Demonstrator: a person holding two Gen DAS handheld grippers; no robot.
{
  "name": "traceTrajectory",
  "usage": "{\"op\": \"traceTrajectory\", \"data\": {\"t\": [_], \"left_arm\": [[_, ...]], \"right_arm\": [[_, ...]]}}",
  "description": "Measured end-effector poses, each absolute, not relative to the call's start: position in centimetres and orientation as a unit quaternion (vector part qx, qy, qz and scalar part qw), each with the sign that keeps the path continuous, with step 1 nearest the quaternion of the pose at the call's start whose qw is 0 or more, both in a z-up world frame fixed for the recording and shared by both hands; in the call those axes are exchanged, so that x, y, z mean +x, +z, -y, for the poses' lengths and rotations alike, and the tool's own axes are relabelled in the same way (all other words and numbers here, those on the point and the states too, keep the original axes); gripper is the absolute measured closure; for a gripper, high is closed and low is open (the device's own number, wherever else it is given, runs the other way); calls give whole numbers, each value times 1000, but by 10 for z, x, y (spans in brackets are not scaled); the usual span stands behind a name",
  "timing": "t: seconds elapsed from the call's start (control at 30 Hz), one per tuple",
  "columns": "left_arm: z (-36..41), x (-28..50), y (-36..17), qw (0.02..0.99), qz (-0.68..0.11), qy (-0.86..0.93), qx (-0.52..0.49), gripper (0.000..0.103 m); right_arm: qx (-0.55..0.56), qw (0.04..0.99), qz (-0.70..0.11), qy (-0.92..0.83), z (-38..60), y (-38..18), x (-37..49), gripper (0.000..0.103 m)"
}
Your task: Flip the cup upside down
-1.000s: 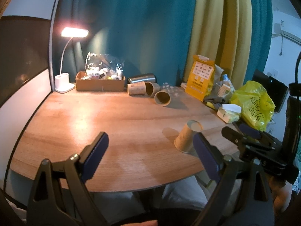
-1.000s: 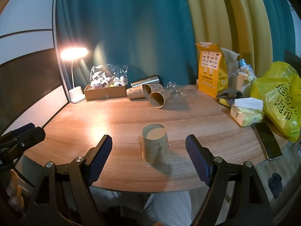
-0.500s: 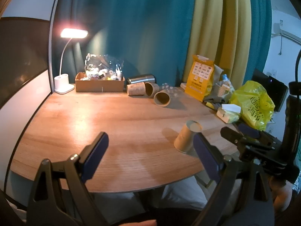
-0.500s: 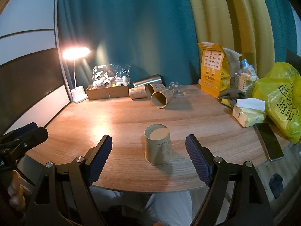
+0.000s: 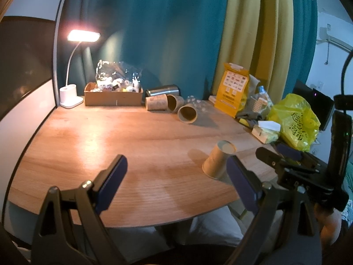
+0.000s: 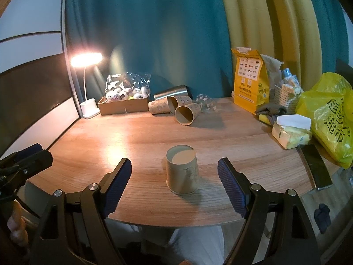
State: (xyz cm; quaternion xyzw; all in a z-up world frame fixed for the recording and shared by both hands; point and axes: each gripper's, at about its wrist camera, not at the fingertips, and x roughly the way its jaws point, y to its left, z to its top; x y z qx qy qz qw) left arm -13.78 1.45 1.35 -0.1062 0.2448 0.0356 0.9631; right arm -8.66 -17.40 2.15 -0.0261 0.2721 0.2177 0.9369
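A tan paper cup (image 6: 182, 172) stands upside down, wide rim on the wooden table (image 6: 132, 137), near the front edge. My right gripper (image 6: 174, 176) is open and empty, its jaws either side of the cup but a little short of it, not touching. The cup also shows in the left wrist view (image 5: 217, 160), at the right. My left gripper (image 5: 176, 176) is open and empty over the table's front edge, left of the cup. The right gripper shows at the right of the left wrist view (image 5: 286, 161).
Several paper cups (image 6: 185, 114) and a steel tumbler (image 6: 171, 92) lie at the back. A cardboard box (image 6: 122, 106) and lit lamp (image 6: 87, 59) stand back left. A yellow paper bag (image 6: 250, 81), tissue pack (image 6: 290, 132), yellow plastic bag (image 6: 328, 114) and phone (image 6: 315, 165) crowd the right.
Both grippers have drifted slightly; the cup sits a little nearer and more centred between my right jaws. The cup itself has not moved.
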Motion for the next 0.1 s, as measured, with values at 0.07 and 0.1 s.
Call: {"op": "traceTrajectory", "data": {"t": [0.07, 0.1], "left_arm": [[-17, -134, 12, 962, -246, 39, -109, 11], [-19, -132, 10, 961, -249, 39, -113, 11]], "right_arm": [[-25, 935, -278, 217, 175, 19, -82, 20], [-27, 935, -280, 217, 175, 17, -79, 20]]}}
